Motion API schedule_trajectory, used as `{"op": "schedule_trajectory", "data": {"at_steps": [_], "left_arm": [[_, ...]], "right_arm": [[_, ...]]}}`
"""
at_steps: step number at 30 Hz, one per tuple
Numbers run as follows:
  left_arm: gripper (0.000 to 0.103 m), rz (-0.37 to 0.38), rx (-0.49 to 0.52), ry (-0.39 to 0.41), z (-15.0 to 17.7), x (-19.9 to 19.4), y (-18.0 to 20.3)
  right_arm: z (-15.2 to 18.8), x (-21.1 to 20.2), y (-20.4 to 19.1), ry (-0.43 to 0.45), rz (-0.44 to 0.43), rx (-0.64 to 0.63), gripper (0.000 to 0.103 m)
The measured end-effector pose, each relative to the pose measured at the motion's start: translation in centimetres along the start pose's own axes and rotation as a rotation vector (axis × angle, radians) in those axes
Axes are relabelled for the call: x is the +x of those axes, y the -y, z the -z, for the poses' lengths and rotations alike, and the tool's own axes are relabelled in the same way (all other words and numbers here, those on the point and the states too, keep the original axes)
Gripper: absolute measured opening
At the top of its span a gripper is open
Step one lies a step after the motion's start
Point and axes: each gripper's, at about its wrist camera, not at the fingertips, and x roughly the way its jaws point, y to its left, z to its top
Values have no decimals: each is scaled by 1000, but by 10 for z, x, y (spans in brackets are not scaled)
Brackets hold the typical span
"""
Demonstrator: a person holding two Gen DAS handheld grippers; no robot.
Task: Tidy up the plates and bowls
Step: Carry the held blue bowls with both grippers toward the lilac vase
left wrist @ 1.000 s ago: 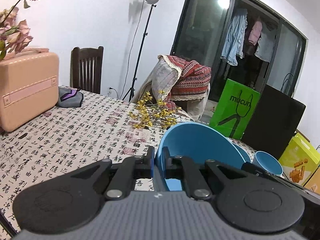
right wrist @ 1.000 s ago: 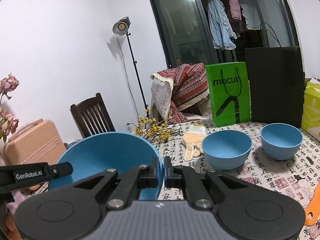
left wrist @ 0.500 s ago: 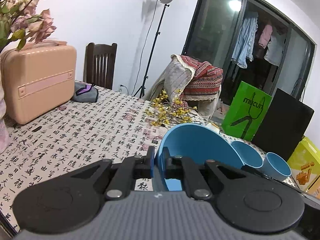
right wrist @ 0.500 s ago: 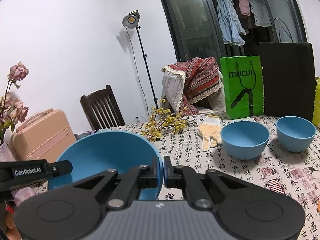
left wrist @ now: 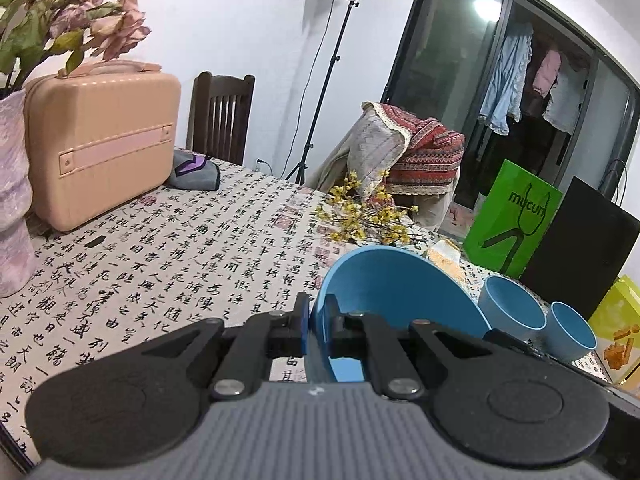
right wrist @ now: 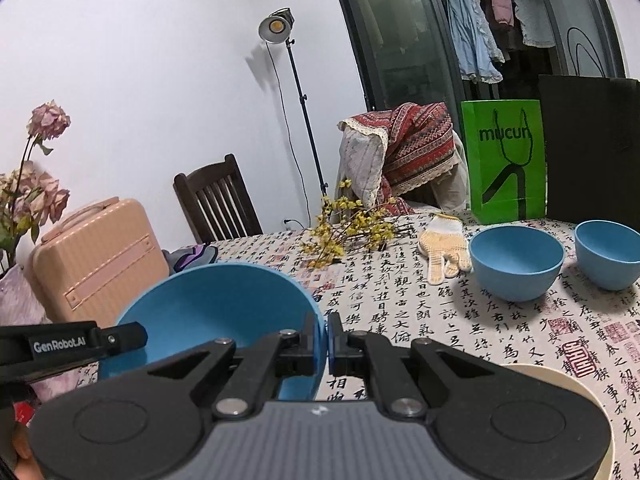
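- The left gripper [left wrist: 316, 322] points a little downward. Its two black fingers are squeezed together on the left rim of the big blue bowl [left wrist: 394, 284].
- The right gripper [right wrist: 327, 338] also tips a little downward. Its fingers pinch the right rim of the same bowl.
- From the right side, the left gripper's black arm pokes in at the far side of the bowl.

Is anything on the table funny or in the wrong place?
Yes. A work glove lies flat on the tablecloth beside the yellow flower sprigs, right next to two blue bowls that stand upright. A glove among dishes looks out of place. The sprigs lie loose too, not in a vase. Nothing looks spilled or broken.
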Motion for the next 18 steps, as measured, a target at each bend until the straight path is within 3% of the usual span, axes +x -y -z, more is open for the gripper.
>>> {"op": "schedule_trajectory", "data": {"at_steps": [18], "left_arm": [[7,-42,-39,-5,0,-1,-39]], "right_arm": [[11,17,-35,-32,-34,-25,5]]}}
